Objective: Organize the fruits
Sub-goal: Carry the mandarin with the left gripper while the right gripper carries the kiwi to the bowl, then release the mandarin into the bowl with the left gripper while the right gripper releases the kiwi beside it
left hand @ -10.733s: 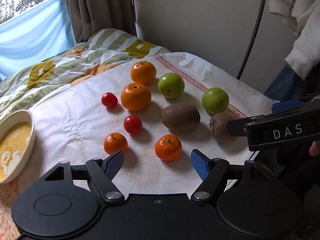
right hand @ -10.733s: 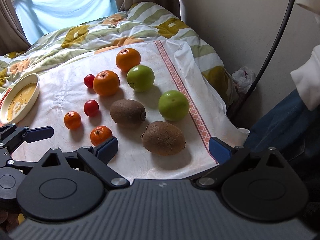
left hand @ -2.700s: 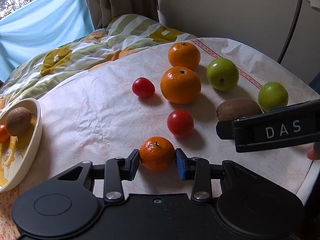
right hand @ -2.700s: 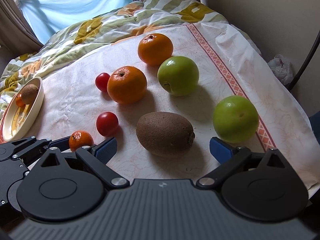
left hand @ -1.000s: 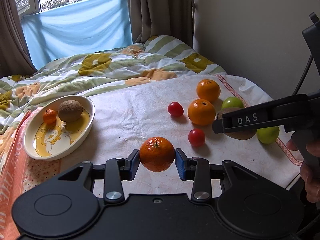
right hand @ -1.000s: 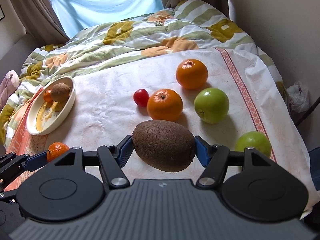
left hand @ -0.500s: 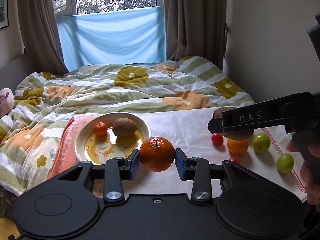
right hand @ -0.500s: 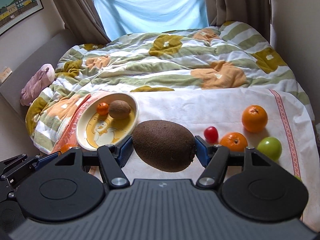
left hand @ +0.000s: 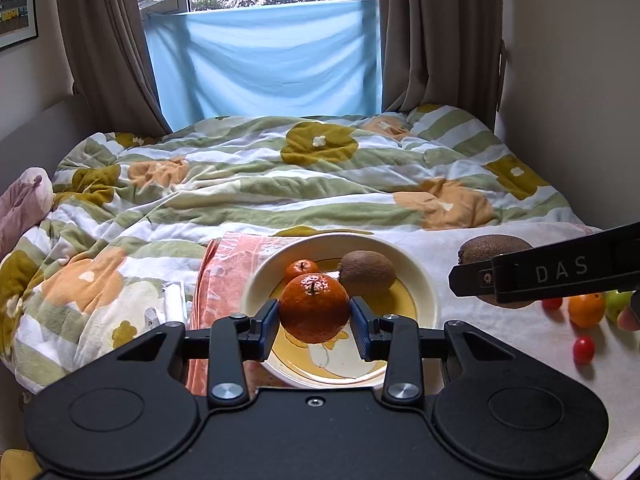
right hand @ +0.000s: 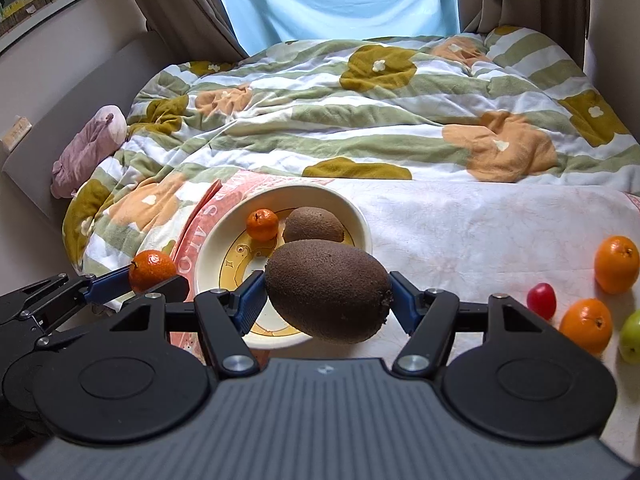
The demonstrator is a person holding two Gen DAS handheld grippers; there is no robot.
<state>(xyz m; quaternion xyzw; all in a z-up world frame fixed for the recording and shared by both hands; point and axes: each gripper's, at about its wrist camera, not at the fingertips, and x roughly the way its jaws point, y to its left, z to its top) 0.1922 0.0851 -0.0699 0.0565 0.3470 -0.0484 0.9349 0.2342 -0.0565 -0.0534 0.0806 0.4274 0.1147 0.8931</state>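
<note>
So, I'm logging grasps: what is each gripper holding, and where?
Left gripper: a mandarin, pinched at its sides. Right gripper: a kiwi, gripped across its two long ends.

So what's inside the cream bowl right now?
The cream bowl holds a small mandarin and a kiwi side by side. The carried kiwi and mandarin hide part of its yellow base.

The left gripper (left hand: 315,324) points forward and down, its blue pads (left hand: 267,328) pressed against a mandarin (left hand: 314,307) on either side. The right gripper (right hand: 328,300) is tilted down likewise, clamped on a kiwi (right hand: 328,291) lengthwise. A fingertip (left hand: 629,317) shows beside the right gripper's body.
</note>
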